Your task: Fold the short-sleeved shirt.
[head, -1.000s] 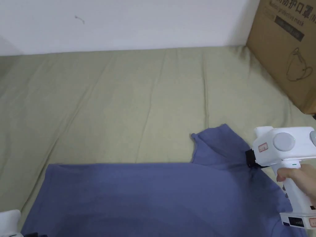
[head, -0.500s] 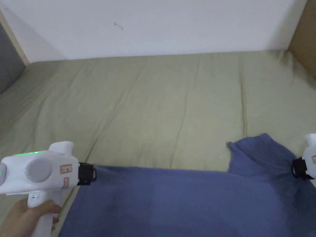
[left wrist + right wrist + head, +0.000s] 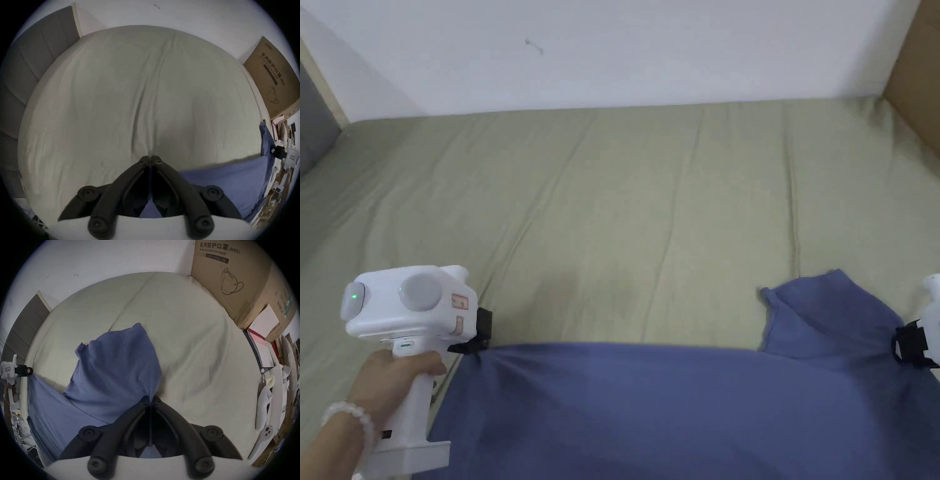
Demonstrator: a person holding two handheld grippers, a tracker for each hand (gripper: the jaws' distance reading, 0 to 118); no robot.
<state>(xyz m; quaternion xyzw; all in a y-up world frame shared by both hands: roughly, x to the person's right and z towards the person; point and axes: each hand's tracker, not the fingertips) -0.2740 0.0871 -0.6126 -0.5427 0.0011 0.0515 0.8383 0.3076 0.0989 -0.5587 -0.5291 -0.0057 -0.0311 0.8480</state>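
Since half a second ago the left gripper (image 3: 470, 342), a white pistol-shaped tool with black jaws, has tipped so its handle points more steeply down, and its jaws are now pressed together on the far left corner of the blue short-sleeved cotton shirt (image 3: 675, 406). That shirt lies spread across the near part of the pale green bedsheet (image 3: 625, 206), its far edge pulled into a fairly straight line between the two tools. The right gripper (image 3: 909, 350) pinches the cloth at the shoulder beside the short sleeve (image 3: 825, 312), its jaws closed on the fabric. A brown cardboard box (image 3: 235, 280) stands at the bed's far right corner, well apart from the shirt. A white wall (image 3: 612, 50) runs behind the bed.
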